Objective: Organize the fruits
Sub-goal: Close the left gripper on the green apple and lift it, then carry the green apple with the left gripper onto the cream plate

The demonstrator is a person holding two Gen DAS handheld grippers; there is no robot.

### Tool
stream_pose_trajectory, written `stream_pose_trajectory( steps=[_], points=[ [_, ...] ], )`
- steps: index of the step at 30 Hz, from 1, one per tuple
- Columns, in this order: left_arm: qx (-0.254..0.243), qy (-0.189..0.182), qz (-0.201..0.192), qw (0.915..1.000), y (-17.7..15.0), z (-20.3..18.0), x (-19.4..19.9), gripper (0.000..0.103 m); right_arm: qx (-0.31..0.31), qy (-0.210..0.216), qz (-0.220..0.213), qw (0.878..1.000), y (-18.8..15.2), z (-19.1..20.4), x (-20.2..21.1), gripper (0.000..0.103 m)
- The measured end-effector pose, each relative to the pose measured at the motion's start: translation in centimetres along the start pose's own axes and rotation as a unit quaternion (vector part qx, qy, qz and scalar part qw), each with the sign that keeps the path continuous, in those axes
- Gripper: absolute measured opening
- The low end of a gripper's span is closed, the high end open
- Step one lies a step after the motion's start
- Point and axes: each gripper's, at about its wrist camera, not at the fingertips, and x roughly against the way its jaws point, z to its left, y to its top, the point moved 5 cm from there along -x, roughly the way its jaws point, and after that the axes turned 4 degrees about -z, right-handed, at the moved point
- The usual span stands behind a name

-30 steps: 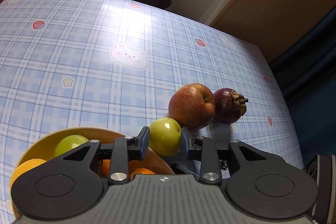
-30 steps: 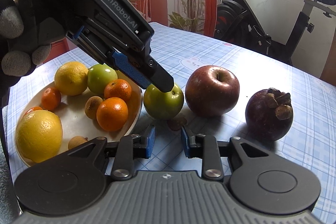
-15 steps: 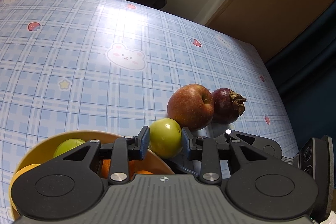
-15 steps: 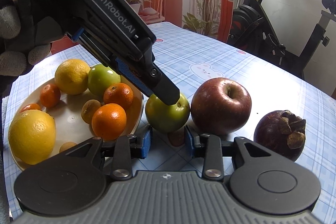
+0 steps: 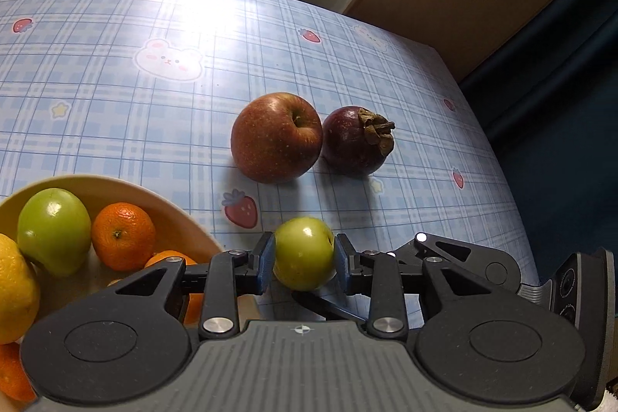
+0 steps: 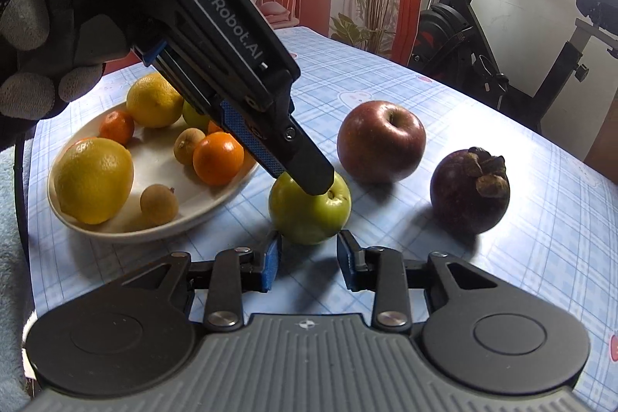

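Observation:
My left gripper (image 5: 304, 263) is shut on a small green apple (image 5: 304, 259), held just right of the cream plate (image 5: 127, 186). In the right wrist view the same green apple (image 6: 305, 215) hangs under the left gripper's finger (image 6: 297, 157), lifted off the cloth beside the plate (image 6: 162, 230). My right gripper (image 6: 307, 263) is open and empty, low over the table just in front of that apple. A red apple (image 5: 276, 138) (image 6: 380, 141) and a dark purple mangosteen (image 5: 357, 139) (image 6: 469, 190) lie side by side on the table.
The plate holds lemons (image 6: 92, 180), oranges (image 6: 218, 157), a green apple (image 5: 54, 230) and small brown fruits (image 6: 158, 203). The table has a blue checked cloth (image 5: 154, 95). An exercise bike (image 6: 502, 37) and plants stand beyond the far edge.
The left gripper has lifted the green apple off the table and pulled it back from the red apple. The right gripper has drawn back and opened wider.

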Motion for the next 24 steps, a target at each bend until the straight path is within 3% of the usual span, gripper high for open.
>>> stream_pose_trajectory(
  steps=[7, 11, 24],
  points=[
    [0.000, 0.003, 0.007, 1.0000, -0.1, -0.6, -0.5, 0.035, -0.023, -0.006, -0.006, 1.000, -0.3, -0.4, 0.6, 0.036],
    [-0.001, 0.009, 0.009, 0.9999, 0.1, -0.5, -0.4, 0.035, -0.052, 0.011, -0.013, 0.998, 0.0, -0.5, 0.5, 0.050],
    [-0.006, 0.007, 0.003, 0.9999, 0.3, -0.3, -0.1, 0.033, -0.134, 0.017, -0.032, 0.990, 0.3, -2.1, -0.1, 0.050]
  ],
)
